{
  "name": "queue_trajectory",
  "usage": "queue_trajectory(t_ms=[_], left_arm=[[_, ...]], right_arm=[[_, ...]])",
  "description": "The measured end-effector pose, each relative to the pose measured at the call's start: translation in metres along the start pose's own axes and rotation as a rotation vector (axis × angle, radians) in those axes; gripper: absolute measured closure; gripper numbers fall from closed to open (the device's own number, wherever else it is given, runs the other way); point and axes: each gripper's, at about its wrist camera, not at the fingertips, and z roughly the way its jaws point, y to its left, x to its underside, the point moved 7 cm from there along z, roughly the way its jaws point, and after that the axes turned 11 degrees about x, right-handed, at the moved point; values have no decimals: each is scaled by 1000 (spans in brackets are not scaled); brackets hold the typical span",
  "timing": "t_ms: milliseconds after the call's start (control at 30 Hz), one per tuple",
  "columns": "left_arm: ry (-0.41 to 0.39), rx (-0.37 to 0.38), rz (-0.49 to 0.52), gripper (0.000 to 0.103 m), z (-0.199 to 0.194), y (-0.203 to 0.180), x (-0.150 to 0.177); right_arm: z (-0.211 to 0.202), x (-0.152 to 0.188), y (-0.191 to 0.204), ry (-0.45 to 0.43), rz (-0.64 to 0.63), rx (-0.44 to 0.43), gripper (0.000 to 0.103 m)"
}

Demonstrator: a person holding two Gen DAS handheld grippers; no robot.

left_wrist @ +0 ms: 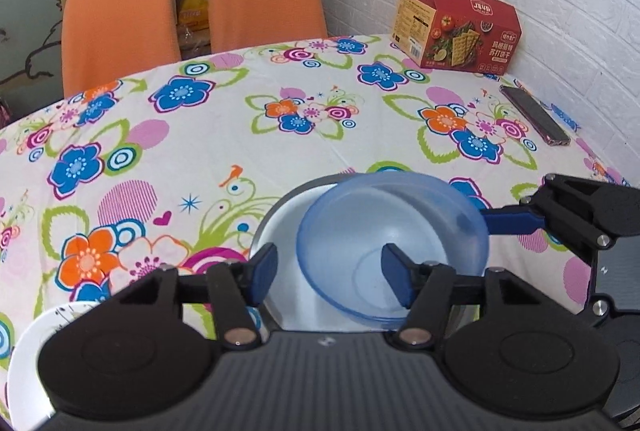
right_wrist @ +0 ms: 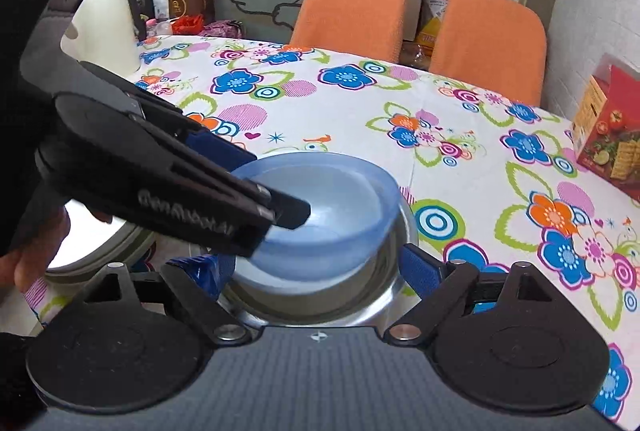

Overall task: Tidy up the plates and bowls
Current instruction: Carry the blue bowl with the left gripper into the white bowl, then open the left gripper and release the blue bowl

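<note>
Translucent blue plastic bowl point(left_wrist: 394, 243): sits tilted inside a shiny steel bowl point(right_wrist: 360, 291), near the bench's front edge.
Steel bowl: on the flower-print tablecloth point(left_wrist: 224, 135) covering the bench.
Left gripper point(left_wrist: 330, 277): fingers wide apart; one blue pad point(left_wrist: 394, 281) inside the blue bowl, the other outside its rim, not clamped.
Right gripper point(right_wrist: 316, 271): fingers wide apart, flanking the steel bowl; contact cannot be told.
White plate point(left_wrist: 24, 359): bench's near left corner.
Red cracker box point(left_wrist: 456, 25): far right, Chinese print, not legible.
Dark phone point(left_wrist: 534, 115): flat, near the box.
Orange chairs point(left_wrist: 120, 27): two, behind the bench.
</note>
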Motion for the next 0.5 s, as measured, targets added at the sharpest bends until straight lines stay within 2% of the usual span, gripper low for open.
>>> queue_trajectory(t_ms=[200, 333, 500], left_arm=[[-2, 26, -21, 35, -9, 0, -2], [-55, 41, -59, 34, -27, 6, -4], [-106, 60, -132, 32, -44, 13, -7]], right_arm=[[-9, 10, -10, 17, 88, -31, 27], [-28, 16, -21, -25, 146, 0, 27], [-29, 3, -29, -87, 196, 28, 27]])
